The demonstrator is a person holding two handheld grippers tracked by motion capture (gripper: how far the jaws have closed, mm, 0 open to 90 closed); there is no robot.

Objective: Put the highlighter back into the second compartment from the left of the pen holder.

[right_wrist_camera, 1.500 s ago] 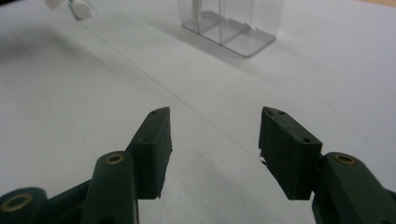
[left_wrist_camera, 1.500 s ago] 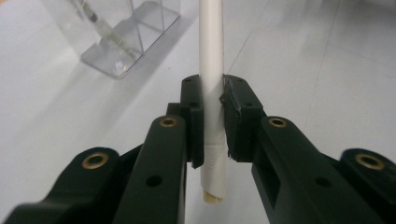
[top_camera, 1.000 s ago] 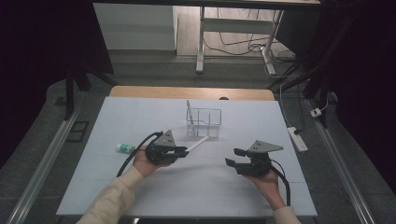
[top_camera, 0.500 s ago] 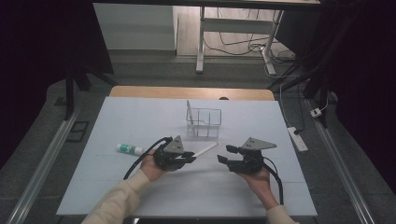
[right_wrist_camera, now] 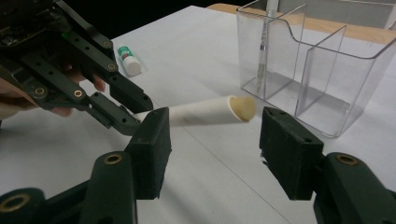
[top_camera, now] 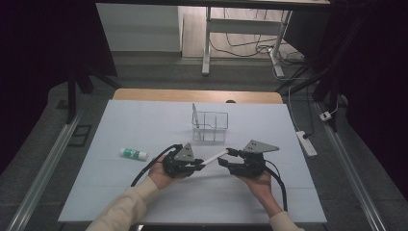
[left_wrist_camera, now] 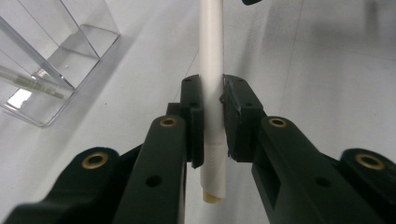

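Meanwhile the left gripper (left_wrist_camera: 212,121) was clenched on the white tube (left_wrist_camera: 211,70), held off the desk near its middle, while the right gripper (right_wrist_camera: 212,140) gaped around the tube's free end, not yet gripping. I judged a handover begun, the clear organizer (top_camera: 210,126) toward the far edge perhaps its goal. Since a second earlier, both grippers had drawn together, baring the glue stick (top_camera: 133,153) toward the left edge.

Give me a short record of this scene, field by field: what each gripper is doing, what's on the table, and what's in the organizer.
left gripper: shut on the white tube
right gripper: open, jaws either side of the tube's free end
white tube: held off the table, pointing toward the right gripper
clear organizer: two compartments, a thin pen in one
glue stick: lying on the table, left of the hands
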